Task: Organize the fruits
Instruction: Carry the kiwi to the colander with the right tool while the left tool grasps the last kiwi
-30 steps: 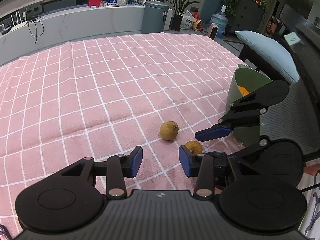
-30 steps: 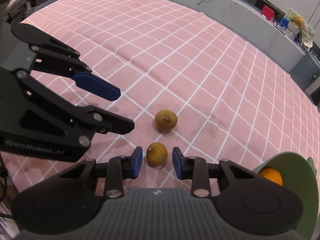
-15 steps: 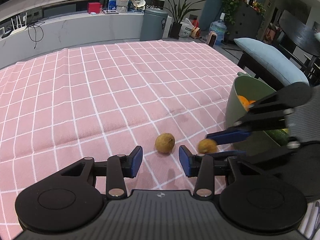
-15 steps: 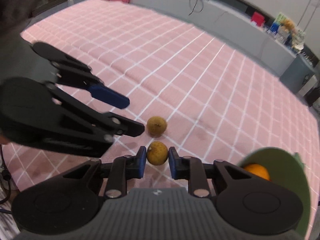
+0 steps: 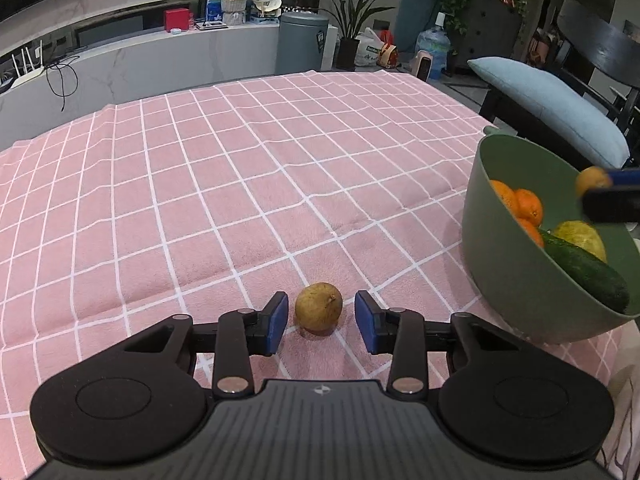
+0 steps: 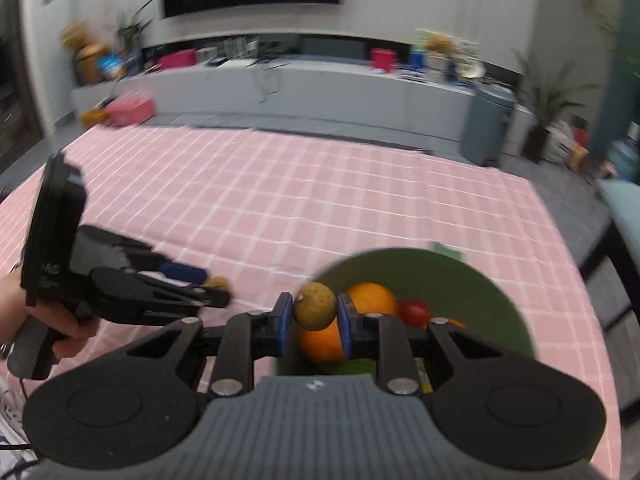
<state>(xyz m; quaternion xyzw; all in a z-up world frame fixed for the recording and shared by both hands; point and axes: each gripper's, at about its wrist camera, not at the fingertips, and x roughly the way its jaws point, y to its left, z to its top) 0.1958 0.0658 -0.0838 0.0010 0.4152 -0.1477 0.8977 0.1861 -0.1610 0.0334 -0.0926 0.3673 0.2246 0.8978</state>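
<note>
right gripper (image 6: pixel 314 322) clamps a brown fruit (image 6: pixel 315 306), seemingly above the green bowl (image 6: pixel 460 276); left gripper (image 5: pixel 320 322) closing around, not touching, another fruit (image 5: pixel 319 308).

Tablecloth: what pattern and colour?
Pink tablecloth with a white grid of lines; sharpest in the left wrist view.

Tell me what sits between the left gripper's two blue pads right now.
In the left wrist view, a small brown fruit rests on the pink cloth between the left gripper's closing jaws, with gaps either side.
</note>
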